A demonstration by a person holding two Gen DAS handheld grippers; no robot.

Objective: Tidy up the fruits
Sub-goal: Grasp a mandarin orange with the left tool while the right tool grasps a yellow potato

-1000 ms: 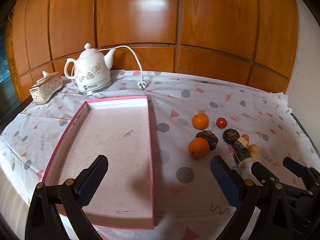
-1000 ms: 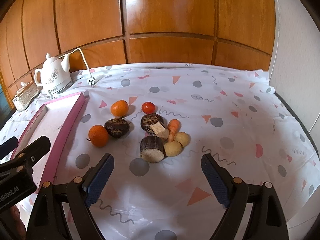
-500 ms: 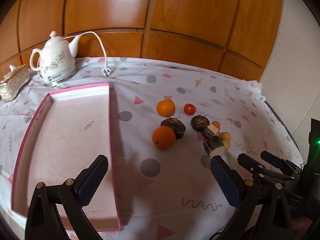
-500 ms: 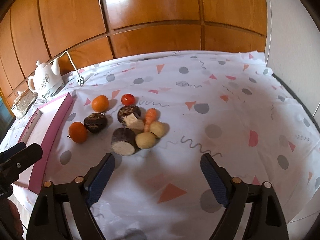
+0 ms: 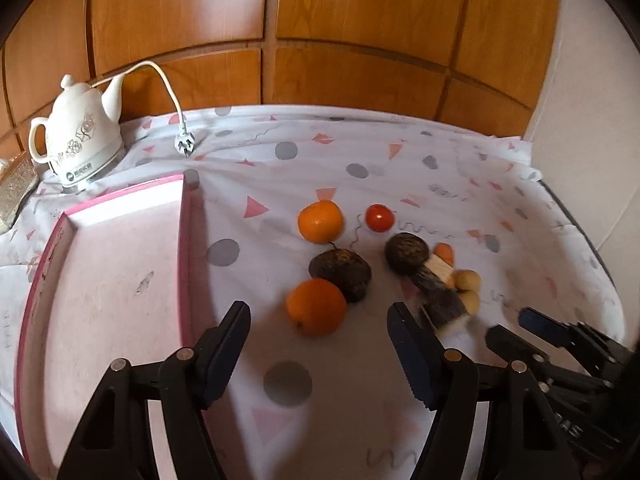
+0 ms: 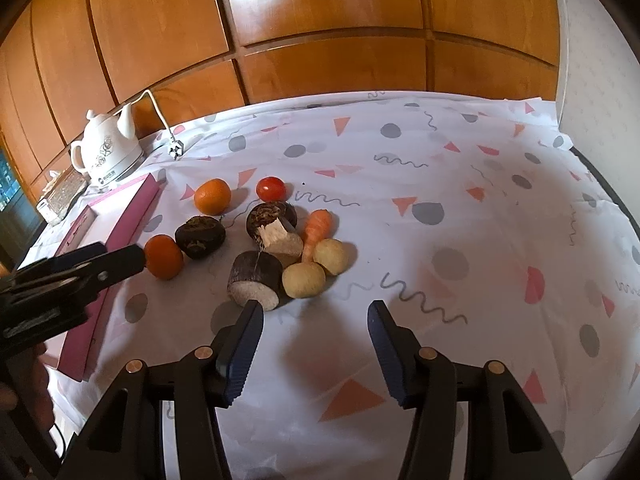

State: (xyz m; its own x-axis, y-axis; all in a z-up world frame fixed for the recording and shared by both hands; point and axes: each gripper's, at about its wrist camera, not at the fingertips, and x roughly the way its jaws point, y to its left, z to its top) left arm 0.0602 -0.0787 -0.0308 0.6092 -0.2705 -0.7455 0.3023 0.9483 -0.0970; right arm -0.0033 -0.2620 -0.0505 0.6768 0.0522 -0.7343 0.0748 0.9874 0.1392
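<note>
The left gripper (image 5: 318, 338) hovers with its jaws spread and nothing between them, the near orange (image 5: 316, 306) lying just beyond its fingertips. The far orange (image 5: 321, 221) sits farther back, with a tomato (image 5: 379, 217) to its right and a dark round fruit (image 5: 341, 273) between the two oranges. The right gripper (image 6: 315, 330) is likewise released, low over the patterned tablecloth (image 6: 460, 184), near a cut dark root piece (image 6: 255, 281), two potatoes (image 6: 304, 279) and a carrot (image 6: 316, 230). The pink tray (image 5: 108, 264) lies left of the fruit, a white kettle (image 5: 80, 136) beyond it.
</note>
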